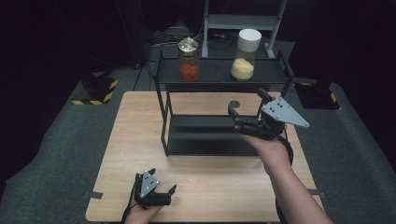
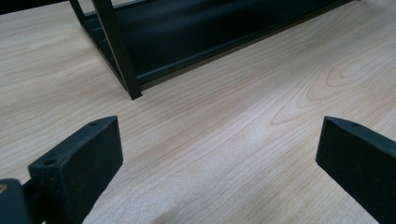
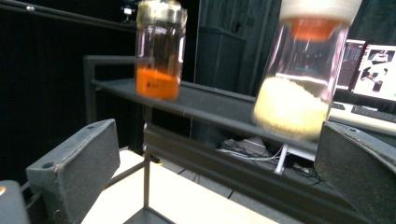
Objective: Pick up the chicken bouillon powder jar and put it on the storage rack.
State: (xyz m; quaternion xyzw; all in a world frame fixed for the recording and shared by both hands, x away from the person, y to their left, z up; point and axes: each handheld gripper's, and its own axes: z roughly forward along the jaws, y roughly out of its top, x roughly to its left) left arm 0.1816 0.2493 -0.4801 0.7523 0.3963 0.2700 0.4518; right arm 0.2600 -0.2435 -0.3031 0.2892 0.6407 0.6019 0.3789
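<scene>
Pale-wood counter (image 1: pixel 205 186), black two-tier metal rack (image 1: pixel 219 72), two jars up top; right tongs (image 1: pixel 246 101) lifted toward the white-lidded one.

We see the clear glass jar of yellow grain with a white lid (image 1: pixel 245 55) upright on the rack's upper shelf, right of the clear glass jar of orange-red filling with a metal lid (image 1: pixel 188 59), the two well apart. Right tongs hang in front of and below that shelf, jaws wide apart, empty, not touching the jar. Left tongs (image 1: pixel 156 186) rest low at the counter's near edge, jaws apart, empty. We judge the work barely begun: approach under way, grasp and lift left to do.
</scene>
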